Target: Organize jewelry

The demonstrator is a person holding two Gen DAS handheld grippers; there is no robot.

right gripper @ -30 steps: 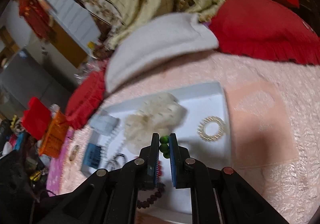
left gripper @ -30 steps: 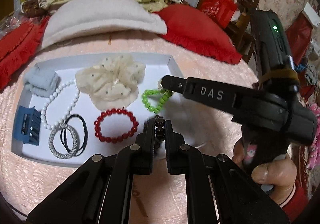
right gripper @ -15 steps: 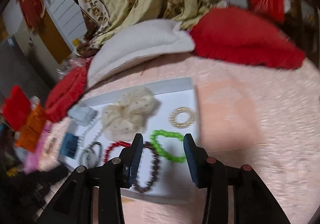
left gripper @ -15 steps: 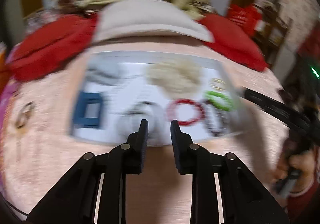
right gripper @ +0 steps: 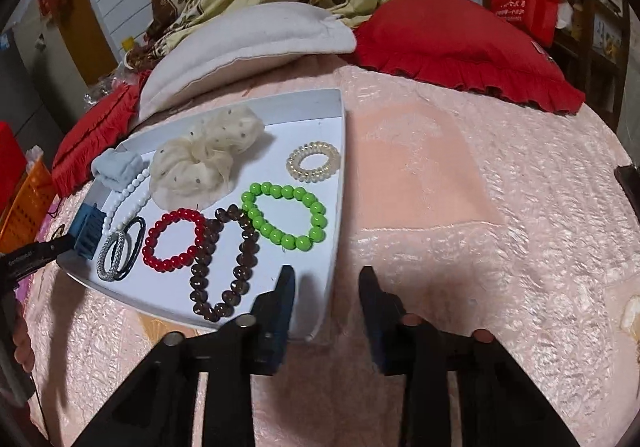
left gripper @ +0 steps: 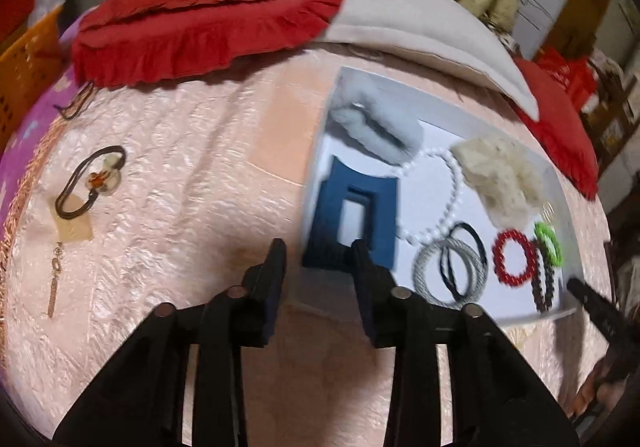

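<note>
A white tray on the pink bedspread holds a green bead bracelet, a brown bead bracelet, a red bead bracelet, a gold coil tie, a cream scrunchie, white pearls, hair ties and a blue claw clip. My right gripper is open and empty over the tray's near right corner. My left gripper is open and empty at the tray's left edge. A brown hair tie with a charm and a gold earring lie loose on the bedspread to the left.
Red frilled cushions and a white pillow lie behind the tray. An orange basket stands at the far left. Pink bedspread stretches right of the tray.
Both grippers opened; the brown and green bracelets now lie in the tray. My left gripper swung left toward the loose items; my right pulled back to the tray's corner.
</note>
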